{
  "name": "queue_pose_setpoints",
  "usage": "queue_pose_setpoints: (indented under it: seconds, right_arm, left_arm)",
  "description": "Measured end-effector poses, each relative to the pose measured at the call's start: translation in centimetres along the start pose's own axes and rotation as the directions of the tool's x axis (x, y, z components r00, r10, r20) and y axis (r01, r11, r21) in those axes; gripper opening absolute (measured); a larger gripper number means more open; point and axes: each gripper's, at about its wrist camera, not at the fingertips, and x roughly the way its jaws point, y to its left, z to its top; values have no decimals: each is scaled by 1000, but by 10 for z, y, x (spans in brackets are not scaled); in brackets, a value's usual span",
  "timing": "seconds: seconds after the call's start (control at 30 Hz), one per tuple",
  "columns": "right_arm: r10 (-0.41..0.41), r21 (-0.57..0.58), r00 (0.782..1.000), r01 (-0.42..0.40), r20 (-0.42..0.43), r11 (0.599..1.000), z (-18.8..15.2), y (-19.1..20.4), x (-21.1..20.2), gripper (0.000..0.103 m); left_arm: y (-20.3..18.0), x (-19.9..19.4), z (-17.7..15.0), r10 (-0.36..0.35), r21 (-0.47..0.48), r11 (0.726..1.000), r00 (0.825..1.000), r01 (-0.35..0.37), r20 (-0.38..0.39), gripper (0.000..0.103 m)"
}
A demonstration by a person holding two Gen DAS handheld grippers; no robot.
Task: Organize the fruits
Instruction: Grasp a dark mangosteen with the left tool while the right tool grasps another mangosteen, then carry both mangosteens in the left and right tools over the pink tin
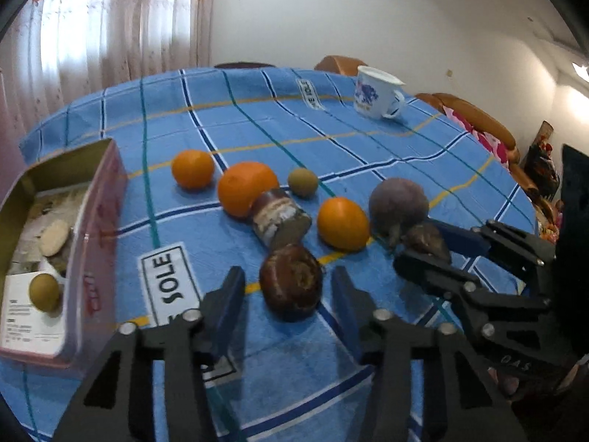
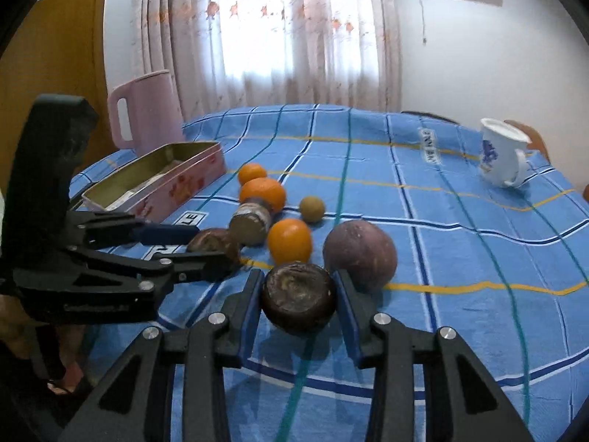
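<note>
Fruits lie on the blue checked tablecloth [image 1: 331, 140]. My left gripper [image 1: 289, 287] is open around a dark brown wrinkled fruit [image 1: 291, 281], fingers apart from its sides. My right gripper [image 2: 299, 291] has its pads against both sides of a second dark brown fruit [image 2: 299, 296]; it shows in the left wrist view [image 1: 427, 246] too. Three oranges [image 1: 192, 168] [image 1: 247, 188] [image 1: 342, 223], a purple fruit [image 1: 398, 202], a small green-brown fruit [image 1: 302, 182] and a brown cylinder-shaped piece [image 1: 281, 219] lie behind. A pink tin [image 1: 99, 221] at the left holds another small green fruit [image 1: 45, 291].
A white cup with blue flowers [image 1: 377, 92] stands at the table's far right. A pink jug [image 2: 145, 110] stands behind the tin. Curtains and a white wall lie beyond the table; wooden chair backs [image 1: 475, 114] line the right edge.
</note>
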Motion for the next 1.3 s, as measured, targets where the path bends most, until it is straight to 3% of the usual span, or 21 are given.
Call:
queue_pose_setpoints:
  seconds: [0.07, 0.3, 0.5, 0.77, 1.3]
  right_arm:
    - [9, 12, 1000, -9, 9, 1000, -1, -2, -1, 40]
    - [30, -6, 999, -30, 35, 1000, -1, 6, -7, 40]
    - [48, -24, 997, -46, 56, 999, 1, 12, -11, 40]
    - [74, -60, 994, -69, 80, 996, 11, 21, -11, 40]
    - [131, -144, 983, -113, 129, 983, 47, 54, -8, 40]
  left_arm:
    - [0, 5, 2, -24, -10, 1000, 999, 24, -21, 36]
    - [3, -4, -1, -34, -16, 999, 999, 34, 12, 36]
    - [2, -17, -7, 33, 10, 999, 998, -34, 61, 36]
    - [7, -36, -5, 61, 6, 998, 991, -62, 120, 36]
    - [29, -72, 5, 141, -35, 990, 964, -136, 228, 36]
